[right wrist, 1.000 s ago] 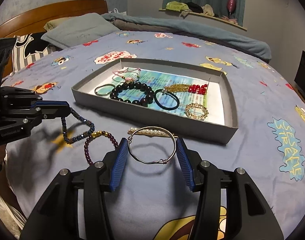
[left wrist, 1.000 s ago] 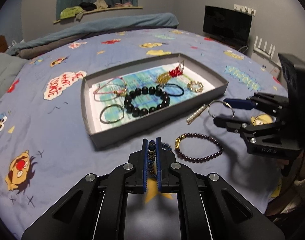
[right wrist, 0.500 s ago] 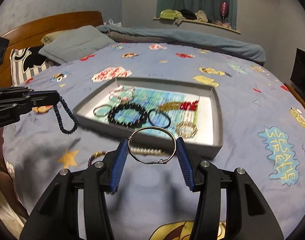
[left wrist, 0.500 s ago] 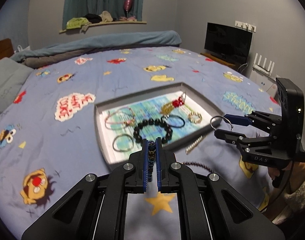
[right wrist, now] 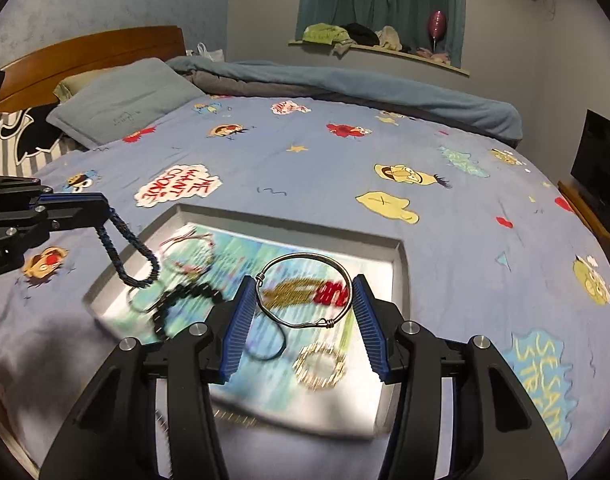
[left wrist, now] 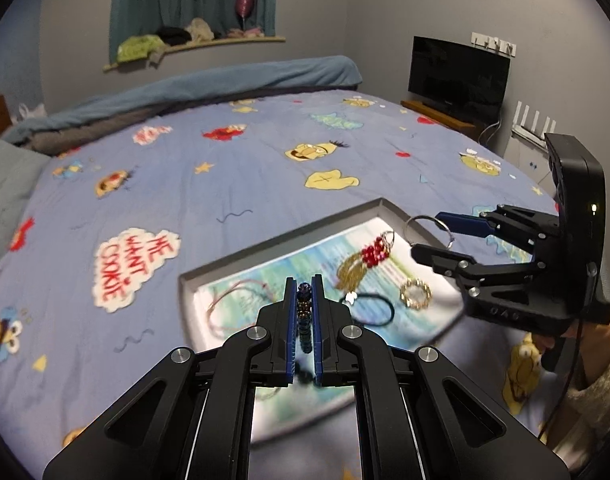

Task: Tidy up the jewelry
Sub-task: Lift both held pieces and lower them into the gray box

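Big bed w/ blue cartoon-print cover (right wrist: 305, 184) fills both views; grey pillow (right wrist: 121, 100) and wooden headboard (right wrist: 85, 48) at far left in right wrist view, black flat TV (left wrist: 459, 74) at far right in left wrist view.

Shallow grey rectangular tray (right wrist: 399, 276) lies on the cover, near-centre, blurred in both views. Inside it: black large-bead bracelet (right wrist: 177, 300) at left, thin pink cord bracelet (left wrist: 233, 304) far left, gold tassel piece w/ red beads (left wrist: 363, 260) mid-far, black elastic loop (left wrist: 371, 308) centre, gold chain-link ring bracelet (left wrist: 415, 293) to the right.

Right gripper (right wrist: 303, 312) is above the tray's near-centre, jaws spread partway and clamped on a thin silver wire bangle (right wrist: 303, 290), which spans pad to pad, held off the tray. In left wrist view the same gripper (left wrist: 427, 236) shows at right w/ the bangle (left wrist: 427, 230) sticking out over the tray's far right corner.

Left gripper (left wrist: 304, 312) is above the tray's near left part, jaws nearly closed, pinching a dark blue beaded bracelet (left wrist: 304, 312); in right wrist view that bracelet (right wrist: 125, 248) hangs as a loop from the fingertips (right wrist: 89, 210), over the tray's left edge, not touching it as far as visible.
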`<state>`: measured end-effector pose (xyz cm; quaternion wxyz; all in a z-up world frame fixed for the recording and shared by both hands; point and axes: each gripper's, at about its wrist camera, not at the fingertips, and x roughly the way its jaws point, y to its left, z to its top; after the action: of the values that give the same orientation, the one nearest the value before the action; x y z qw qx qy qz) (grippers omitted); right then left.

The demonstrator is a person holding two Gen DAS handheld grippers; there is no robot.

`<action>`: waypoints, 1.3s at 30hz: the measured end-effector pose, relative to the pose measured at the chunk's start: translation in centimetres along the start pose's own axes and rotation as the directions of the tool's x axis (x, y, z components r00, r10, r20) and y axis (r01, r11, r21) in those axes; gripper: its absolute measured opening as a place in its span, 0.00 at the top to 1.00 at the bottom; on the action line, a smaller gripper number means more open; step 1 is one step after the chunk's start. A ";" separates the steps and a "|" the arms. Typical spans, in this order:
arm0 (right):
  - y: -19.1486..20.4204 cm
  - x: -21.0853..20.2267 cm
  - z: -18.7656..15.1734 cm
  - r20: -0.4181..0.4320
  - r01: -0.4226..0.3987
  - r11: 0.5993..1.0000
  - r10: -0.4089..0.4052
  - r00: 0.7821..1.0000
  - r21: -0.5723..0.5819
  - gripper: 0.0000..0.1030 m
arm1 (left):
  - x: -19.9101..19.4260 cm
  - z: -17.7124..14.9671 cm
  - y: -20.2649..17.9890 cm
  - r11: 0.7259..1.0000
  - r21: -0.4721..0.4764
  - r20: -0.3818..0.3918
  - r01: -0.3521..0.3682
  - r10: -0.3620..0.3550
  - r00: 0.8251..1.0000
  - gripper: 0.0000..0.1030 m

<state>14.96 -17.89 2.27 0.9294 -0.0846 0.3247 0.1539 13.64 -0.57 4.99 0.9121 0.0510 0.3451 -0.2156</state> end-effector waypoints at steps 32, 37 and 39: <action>-0.2 13.7 2.0 -0.347 -0.023 0.992 -0.021 0.938 -0.121 0.52 | 16.0 2.3 4.0 1.000 -0.012 -0.239 -0.014 0.011 0.971 0.92; 0.0 13.8 2.2 -0.348 -0.022 0.991 -0.026 0.937 -0.135 0.51 | 16.5 1.8 4.5 0.999 -0.028 -0.268 -0.031 0.023 0.963 0.92; 0.1 13.6 2.3 -0.344 -0.013 0.990 -0.038 0.938 -0.142 0.50 | 16.4 1.8 4.6 0.999 -0.033 -0.271 -0.032 0.022 0.962 0.92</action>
<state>26.36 -14.10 -4.54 0.8504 -0.1784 0.4706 0.1535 27.66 -2.73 -4.63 0.8600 0.0678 0.4696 -0.1876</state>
